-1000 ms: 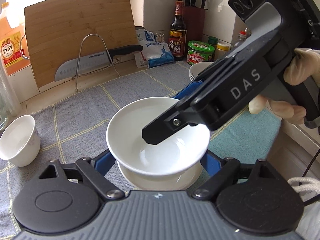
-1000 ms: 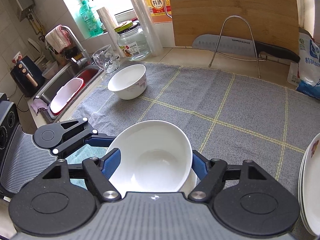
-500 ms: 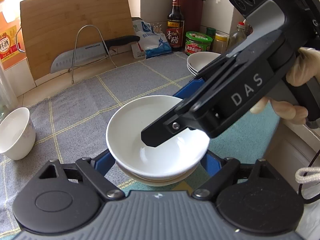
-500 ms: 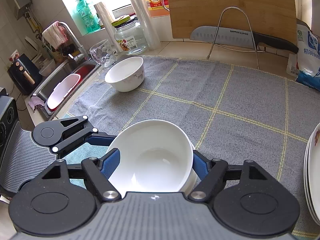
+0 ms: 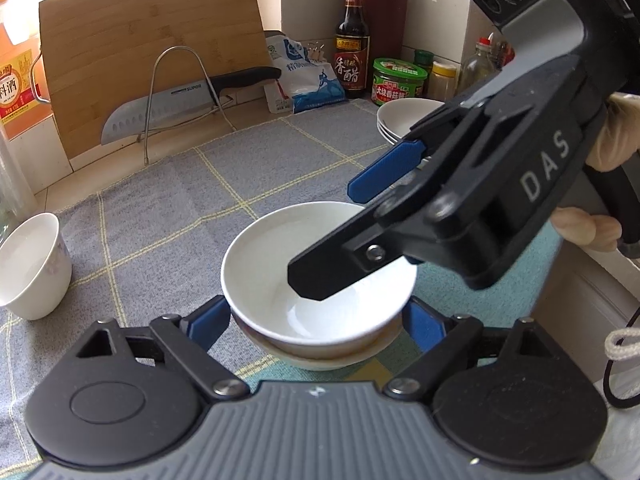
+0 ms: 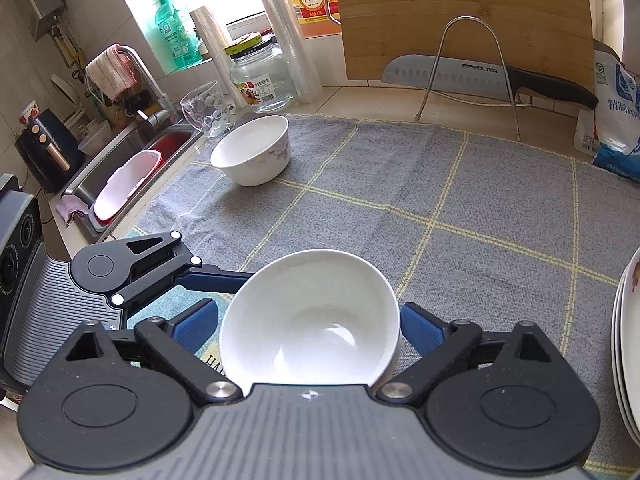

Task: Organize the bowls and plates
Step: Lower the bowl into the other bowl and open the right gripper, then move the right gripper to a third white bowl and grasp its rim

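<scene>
A plain white bowl sits nested in a second, lower bowl on the teal cloth at the counter's near edge. My right gripper straddles the upper bowl. Its jaws are opening, and both blue pads stand clear of the rim. In the left wrist view the right gripper reaches in from the right, held by a gloved hand. My left gripper has its blue pads against the sides of the lower bowl, and its jaws are opening slightly.
A flowered bowl stands at the mat's far left, near the sink. A stack of plates sits at the right edge. A knife on a wire rack, a cutting board, jars and bottles line the back wall.
The right gripper's jaws have sprung wide off the upper bowl, which has settled down into the lower bowl. Both hands have hardly moved.
</scene>
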`<action>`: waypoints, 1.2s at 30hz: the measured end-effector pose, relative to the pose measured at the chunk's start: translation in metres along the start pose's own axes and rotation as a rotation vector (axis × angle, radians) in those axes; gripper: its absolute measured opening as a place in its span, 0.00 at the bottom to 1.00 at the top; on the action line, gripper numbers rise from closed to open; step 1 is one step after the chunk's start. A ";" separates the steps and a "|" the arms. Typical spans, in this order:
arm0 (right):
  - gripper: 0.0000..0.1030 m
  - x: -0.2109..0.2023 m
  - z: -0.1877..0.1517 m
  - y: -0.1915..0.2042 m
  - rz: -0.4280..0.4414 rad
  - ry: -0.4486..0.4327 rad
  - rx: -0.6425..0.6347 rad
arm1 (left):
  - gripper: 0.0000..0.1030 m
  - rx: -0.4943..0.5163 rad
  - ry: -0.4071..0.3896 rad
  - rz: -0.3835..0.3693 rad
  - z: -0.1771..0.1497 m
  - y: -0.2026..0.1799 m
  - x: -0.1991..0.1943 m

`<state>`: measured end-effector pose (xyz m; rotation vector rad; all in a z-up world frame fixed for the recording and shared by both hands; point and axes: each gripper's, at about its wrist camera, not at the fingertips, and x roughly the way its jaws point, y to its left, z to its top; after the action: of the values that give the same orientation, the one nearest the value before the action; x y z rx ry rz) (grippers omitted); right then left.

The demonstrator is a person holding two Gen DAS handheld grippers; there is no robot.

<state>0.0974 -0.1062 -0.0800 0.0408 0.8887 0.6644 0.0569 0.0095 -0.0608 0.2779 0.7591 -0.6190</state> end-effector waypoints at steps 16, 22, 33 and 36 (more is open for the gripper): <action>1.00 -0.006 -0.025 0.011 -0.216 -0.024 -0.157 | 0.91 0.025 -0.009 -0.045 -0.005 0.002 -0.017; 1.00 -0.012 -0.033 0.015 -0.268 -0.058 -0.142 | 0.91 0.000 -0.013 -0.042 -0.008 0.012 -0.025; 1.00 -0.008 -0.004 0.043 -0.220 -0.153 -0.178 | 0.91 -0.048 -0.039 0.071 -0.019 0.061 -0.040; 1.00 0.001 0.010 0.050 -0.212 -0.158 -0.183 | 0.91 -0.073 -0.046 0.104 -0.022 0.079 -0.044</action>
<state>0.0797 -0.0633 -0.0595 -0.1604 0.6668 0.5339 0.0688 0.1006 -0.0433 0.2336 0.7169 -0.4966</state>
